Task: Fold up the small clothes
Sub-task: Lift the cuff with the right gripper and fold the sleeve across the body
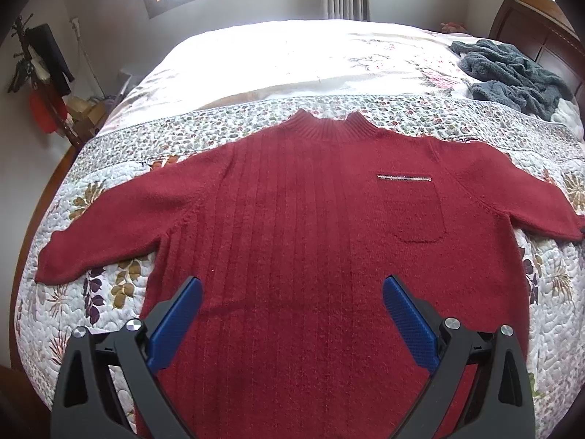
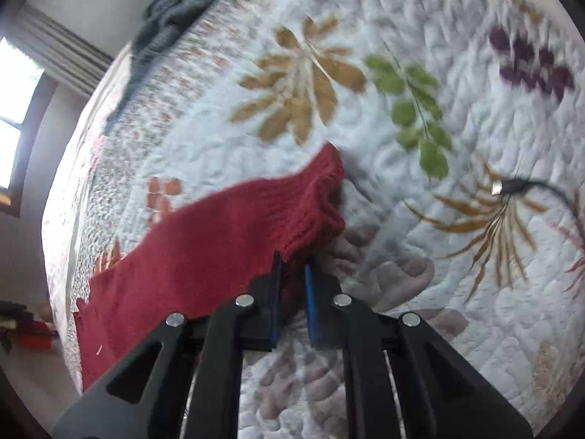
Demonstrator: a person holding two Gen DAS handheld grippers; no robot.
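A dark red knit sweater [image 1: 299, 226] lies flat, front up, on the quilted bed, collar toward the far side and both sleeves spread out. It has a chest pocket [image 1: 413, 208] with a zip. My left gripper [image 1: 292, 285] hovers open above the sweater's lower body, its blue pads wide apart with nothing between them. In the right wrist view my right gripper [image 2: 292, 267] is shut on the ribbed cuff [image 2: 318, 212] of the sweater's sleeve [image 2: 219, 241], and the cuff is lifted slightly off the quilt.
The floral quilt [image 1: 109, 292] covers the bed. A grey fuzzy garment [image 1: 512, 73] lies bunched at the far right near the dark headboard [image 1: 530, 29]. A black cable with a plug [image 2: 512, 186] rests on the quilt to the right of the cuff. A coat rack [image 1: 40, 73] stands left of the bed.
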